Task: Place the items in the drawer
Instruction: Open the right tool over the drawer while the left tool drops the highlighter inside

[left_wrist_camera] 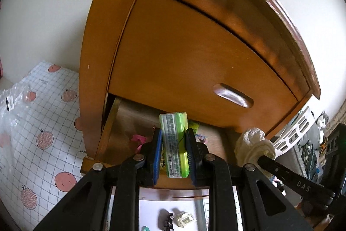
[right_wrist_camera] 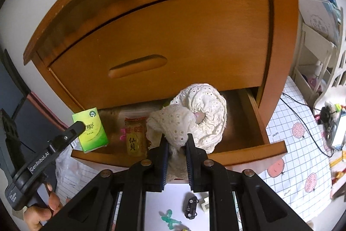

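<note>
Over the open drawer [right_wrist_camera: 255, 122], the left hand-held gripper [left_wrist_camera: 174, 152] pinched a green pack [left_wrist_camera: 175, 144] at its left edge, while the right hand-held gripper [right_wrist_camera: 176, 157] clamped a lace cloth [right_wrist_camera: 194, 114] mid-drawer. Best bet: lower both inside before letting go.

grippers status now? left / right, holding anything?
Left gripper: closed on the green tissue pack, over the open drawer.
Right gripper: closed on the white lace cloth.

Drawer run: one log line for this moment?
left gripper: shut on green tissue pack | right gripper: shut on white lace cloth | both over open bottom drawer
</note>
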